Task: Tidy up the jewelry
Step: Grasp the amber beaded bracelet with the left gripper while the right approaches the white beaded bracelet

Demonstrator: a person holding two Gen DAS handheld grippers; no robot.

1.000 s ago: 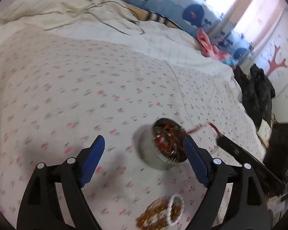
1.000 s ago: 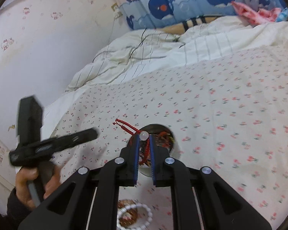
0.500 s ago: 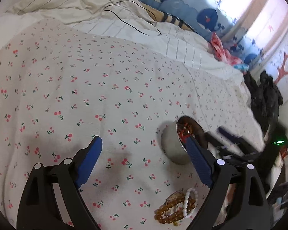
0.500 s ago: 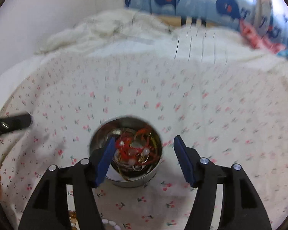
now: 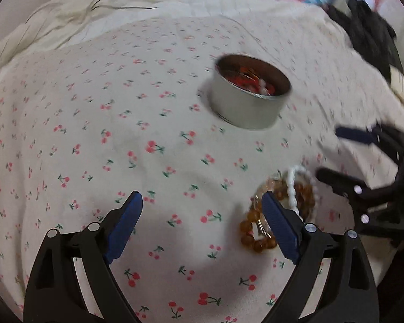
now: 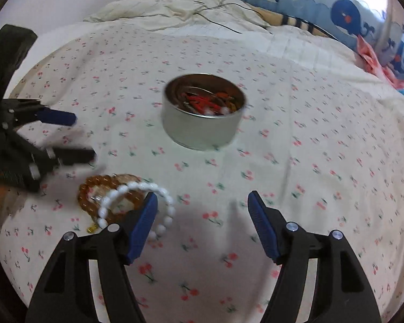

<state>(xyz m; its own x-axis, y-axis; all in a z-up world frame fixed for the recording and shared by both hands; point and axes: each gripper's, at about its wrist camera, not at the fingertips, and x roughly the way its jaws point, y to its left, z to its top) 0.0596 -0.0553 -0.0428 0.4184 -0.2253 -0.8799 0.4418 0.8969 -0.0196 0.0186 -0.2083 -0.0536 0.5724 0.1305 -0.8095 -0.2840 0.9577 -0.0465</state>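
Two bracelets are seen loose on the cherry-print bedspread (image 5: 153,123) in the left wrist view — an amber bead bracelet (image 5: 258,238) and a white bead bracelet (image 5: 301,185), overlapping, partly behind the right-hand pad. The round tin (image 5: 249,102) is noted farther off, already holding red cord and beads; part done is judged, two pieces left. The left gripper (image 5: 202,226) is spread wide, nothing held. The right gripper (image 5: 344,161) is blurred beside the bracelets.

Right wrist view: the right gripper (image 6: 202,223) is wide apart and empty, its left pad overlapping the white bead bracelet (image 6: 137,202); the amber bead bracelet (image 6: 107,188) lies under it. The tin (image 6: 202,123) stands apart, upright — bare sheet all round, no bed edge close. The left gripper (image 6: 56,137), open, crowds the bracelets from the left; collision is judged the main limit.
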